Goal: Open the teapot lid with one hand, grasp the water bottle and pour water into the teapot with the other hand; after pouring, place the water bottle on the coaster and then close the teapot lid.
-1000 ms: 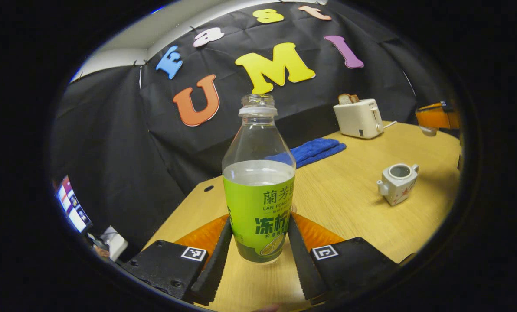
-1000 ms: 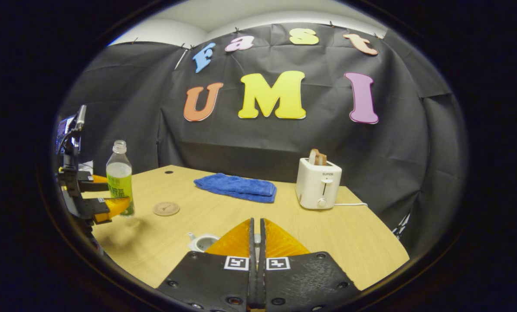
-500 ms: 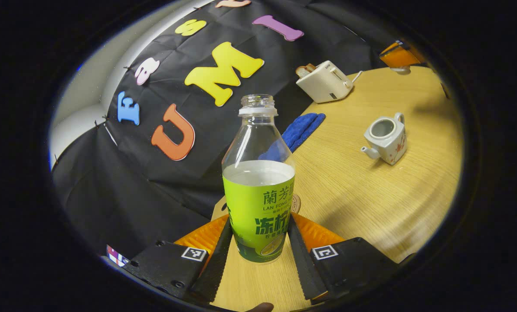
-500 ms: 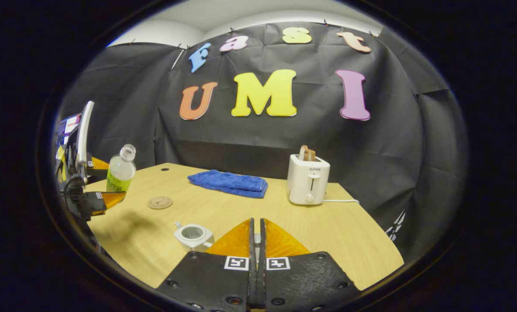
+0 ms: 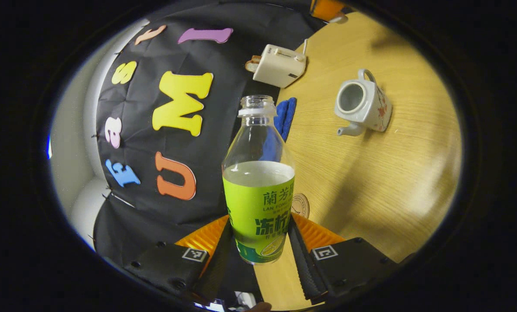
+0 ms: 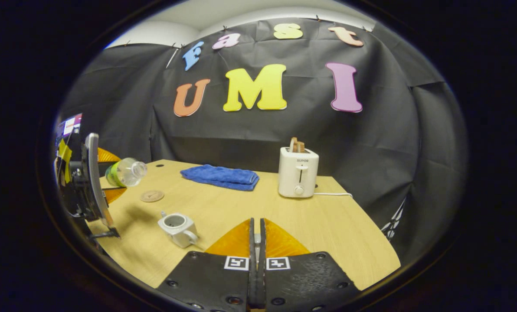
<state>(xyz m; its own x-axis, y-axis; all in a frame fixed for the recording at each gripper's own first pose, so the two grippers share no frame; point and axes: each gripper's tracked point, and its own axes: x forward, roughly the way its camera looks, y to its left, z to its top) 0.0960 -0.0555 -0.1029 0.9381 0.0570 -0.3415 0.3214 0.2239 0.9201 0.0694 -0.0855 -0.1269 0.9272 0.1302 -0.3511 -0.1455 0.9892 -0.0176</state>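
Left gripper view showed us the left gripper (image 5: 258, 242) clenched on the water bottle (image 5: 258, 190), both ridged fingers pressing the green label of the clear, uncapped plastic cylinder, which held liquid up to its shoulder. At upper right of that frame we saw the squarish white ceramic teapot (image 5: 362, 106), its round mouth uncovered, resting on the pale wood-grain table (image 5: 393, 182). A round coaster (image 5: 301, 204) peeked out just right of the bottle. In the right gripper view we found the bottle tipped nearly level at left, above the table, and the right gripper (image 6: 256, 242) at bottom centre, its jaws pressed together around something small we could not identify. A folded blue towel (image 6: 219, 177) and a boxy white toaster (image 6: 297, 173) stood farther back.
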